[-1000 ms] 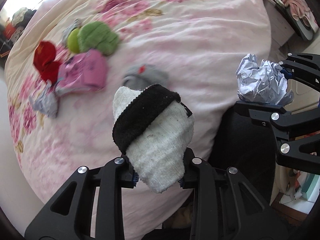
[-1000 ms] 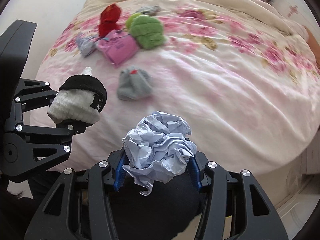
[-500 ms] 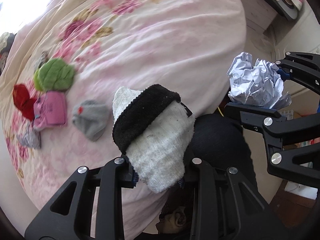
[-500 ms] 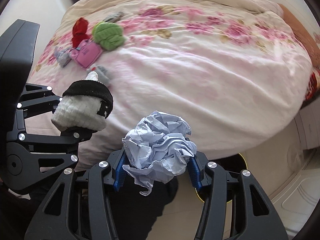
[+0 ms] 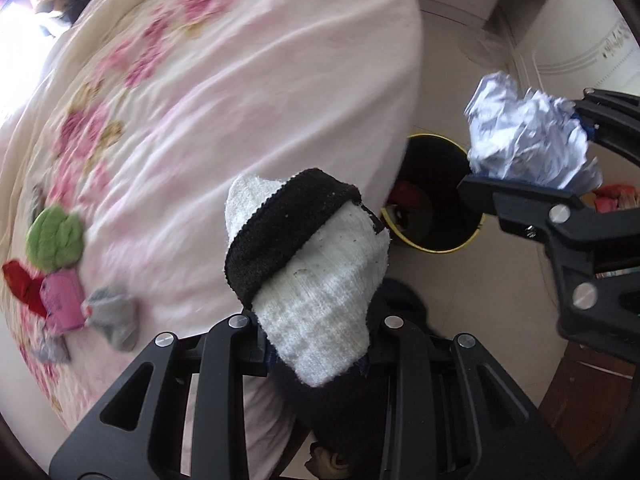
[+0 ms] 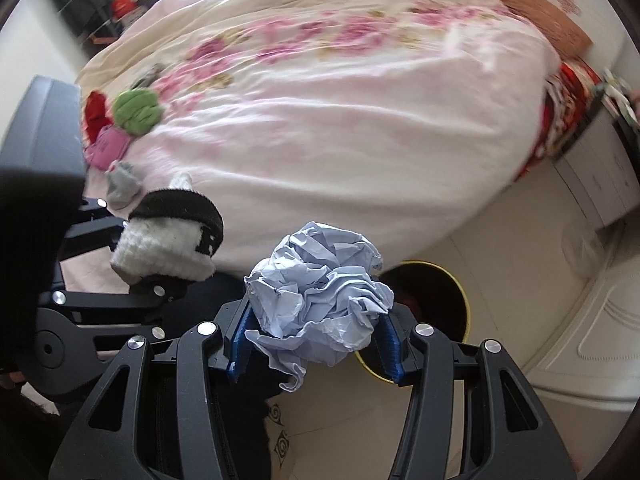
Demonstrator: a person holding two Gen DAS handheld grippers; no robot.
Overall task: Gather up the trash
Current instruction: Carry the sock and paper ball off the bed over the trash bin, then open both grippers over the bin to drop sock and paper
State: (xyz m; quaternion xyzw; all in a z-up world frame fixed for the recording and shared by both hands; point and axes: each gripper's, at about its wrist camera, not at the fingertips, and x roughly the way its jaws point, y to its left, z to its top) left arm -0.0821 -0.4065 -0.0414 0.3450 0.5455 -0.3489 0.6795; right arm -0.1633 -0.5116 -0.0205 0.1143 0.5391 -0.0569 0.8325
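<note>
You are squeezing a white sock with a black band [image 5: 316, 264] in your left claw [image 5: 316, 350] and a crumpled pale blue paper ball [image 6: 320, 304] in your right claw [image 6: 316, 344], carrying both toward the round black bin with a yellow rim [image 5: 436, 208].

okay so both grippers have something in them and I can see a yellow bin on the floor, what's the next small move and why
Probably carry the right gripper the last bit over the yellow-rimmed bin, then open it. It is shut on the crumpled paper ball, and the bin's open mouth sits just beyond it on the floor beside the bed. The left gripper grips a white sock.
</note>
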